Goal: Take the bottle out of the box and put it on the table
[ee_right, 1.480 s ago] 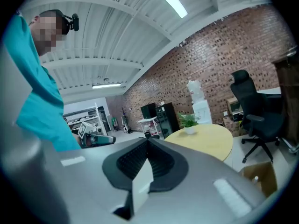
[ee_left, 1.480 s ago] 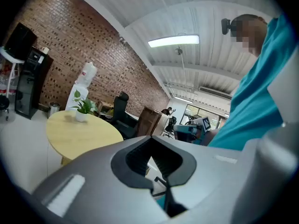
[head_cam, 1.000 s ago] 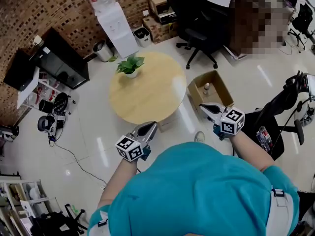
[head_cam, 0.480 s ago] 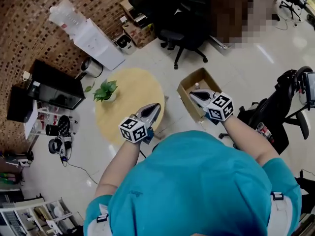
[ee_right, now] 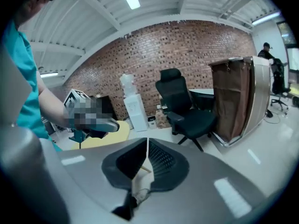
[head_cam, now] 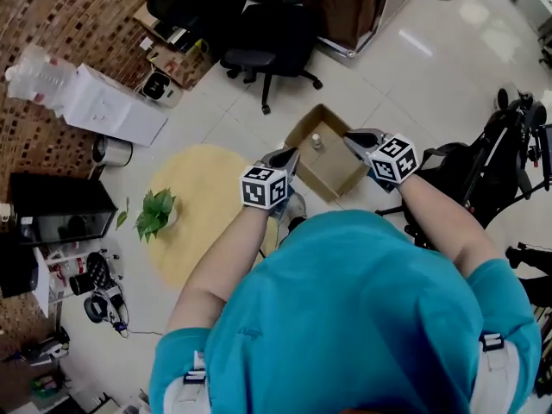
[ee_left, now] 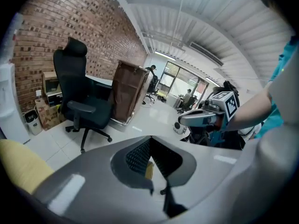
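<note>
Left gripper point(head_cam: 293, 152) first: jaws pressed tight together, nothing between them. Its own camera shows the two ribbed pads meeting at the tips, with only a sliver of cardboard brown below them. From the head camera I see it at the near-left edge of the box point(head_cam: 304, 124), on the side facing the table point(head_cam: 203, 205).

Right gripper point(head_cam: 349, 136) now. Its jaws have just been opening, and I read a hairline slit between the pads in its own view. Nothing is in that slit, so it's barely parted and carrying nothing. It sits over the box's right edge, tips pointing in toward the middle.

And the bottle point(head_cam: 316, 141), small with a pale cap, stands upright on the floor of the open cardboard box, toward its far-left wall. In the head view it sits between the two sets of tips, and neither gripper touches it.

That box is on the pale tiled floor, just beside the round yellow table. A potted plant point(head_cam: 153, 214) stands on the table's far-left part, well away from the box. Beyond the box I've got a black office chair point(head_cam: 263, 46), and off to the left a white water dispenser point(head_cam: 112, 106) against the brick wall. My operator's teal shirt point(head_cam: 345, 317) fills the bottom of the head view.
</note>
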Available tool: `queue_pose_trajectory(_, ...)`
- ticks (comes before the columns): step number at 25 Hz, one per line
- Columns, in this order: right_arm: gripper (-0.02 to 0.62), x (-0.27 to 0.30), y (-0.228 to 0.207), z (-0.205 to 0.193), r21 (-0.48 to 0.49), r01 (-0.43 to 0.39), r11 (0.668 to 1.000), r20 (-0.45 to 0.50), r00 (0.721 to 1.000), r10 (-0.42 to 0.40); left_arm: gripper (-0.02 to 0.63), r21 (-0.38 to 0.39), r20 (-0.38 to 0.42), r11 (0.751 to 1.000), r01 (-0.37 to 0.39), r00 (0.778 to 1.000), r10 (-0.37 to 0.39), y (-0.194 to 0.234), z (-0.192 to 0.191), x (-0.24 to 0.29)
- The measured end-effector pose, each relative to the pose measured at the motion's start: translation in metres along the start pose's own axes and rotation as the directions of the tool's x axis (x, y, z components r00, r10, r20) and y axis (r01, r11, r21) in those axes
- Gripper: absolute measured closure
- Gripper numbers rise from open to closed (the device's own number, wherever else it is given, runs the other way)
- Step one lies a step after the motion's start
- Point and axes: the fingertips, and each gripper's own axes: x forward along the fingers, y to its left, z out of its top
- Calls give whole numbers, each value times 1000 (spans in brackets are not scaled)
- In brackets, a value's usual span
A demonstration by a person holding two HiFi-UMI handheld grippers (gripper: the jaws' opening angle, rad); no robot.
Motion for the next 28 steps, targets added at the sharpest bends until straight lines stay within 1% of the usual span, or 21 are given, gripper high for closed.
queue_pose_trajectory(2, 581, 30, -41, -6, 89, 82, 993, -62, 995, -76, 607, -50, -79, 999, 21, 997, -25, 38, -4, 32)
queue_pose_trajectory(4, 572, 67, -92, -12, 175, 155, 972, -121, 983, -135, 606, -91, -170, 995, 37, 984, -52, 83, -8, 71)
queue_pose_trajectory(6, 554, 99, -132, -26, 199, 197, 960, -186, 969, -161, 598, -116, -258, 993, 38, 964, -67, 120, -14, 106)
queue_pose_trajectory(8, 546, 115, -161, -51, 190, 218, 957, -251, 953, -167, 583, -111, -335, 993, 28, 940, -63, 138, -27, 135)
queue_pose_trajectory(11, 534, 134, -212, -106, 188, 220, 957, -325, 934, -151, 551, -58, -432, 998, 5, 901, -29, 156, -57, 183)
queue_pose_trajectory(13, 523, 156, -243, -155, 212, 203, 956, -351, 929, -120, 541, -21, -493, 1000, -17, 870, 5, 174, -90, 216)
queue_pose_trajectory(16, 501, 194, -263, -242, 261, 160, 952, -375, 925, -53, 526, 20, -579, 997, -70, 812, 69, 206, -159, 247)
queue_pose_trajectory(18, 494, 220, -276, -281, 239, 126, 963, -397, 918, -21, 517, 34, -619, 996, -84, 781, 86, 227, -191, 272)
queue_pose_trajectory(21, 482, 252, -304, -335, 199, 105, 974, -420, 908, -12, 498, 73, -675, 996, -50, 732, 86, 253, -247, 326)
queue_pose_trajectory(23, 479, 271, -323, -366, 196, 110, 974, -414, 910, -20, 480, 90, -704, 995, -44, 704, 95, 277, -286, 365)
queue_pose_trajectory(26, 479, 285, -326, -395, 243, 116, 963, -387, 922, -13, 469, 111, -747, 993, -42, 656, 111, 306, -335, 398)
queue_pose_trajectory(28, 479, 290, -324, -411, 285, 121, 951, -367, 930, -9, 459, 117, -769, 993, -32, 629, 111, 320, -362, 413)
